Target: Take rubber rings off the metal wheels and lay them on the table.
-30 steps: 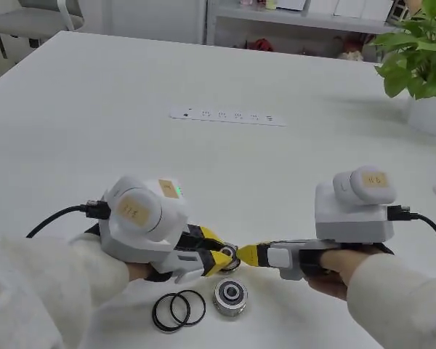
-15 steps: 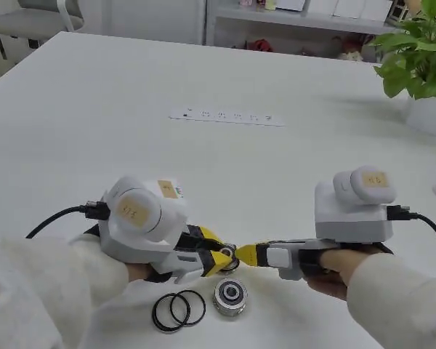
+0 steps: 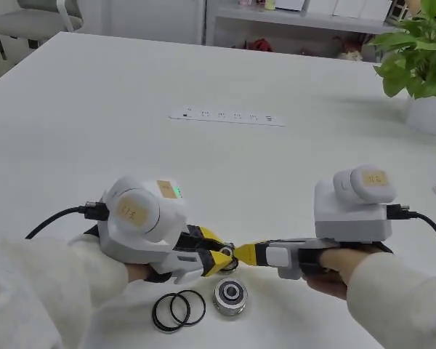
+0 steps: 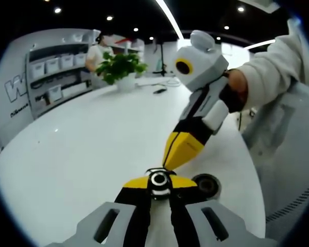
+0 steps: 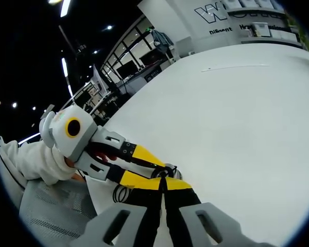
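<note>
Left tongs clamp a metal wheel near the surface's front edge as the right tongs, closed at its rubber ring, risk slipping off a shallow pinch and letting it snap back.

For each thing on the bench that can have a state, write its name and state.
Left gripper: shut on a metal wheel.
Right gripper: shut, tip against that wheel's rim.
Rubber rings: two, off, flat on the table, overlapping.
Second metal wheel: lying flat on the table, apart from both grippers.
</note>
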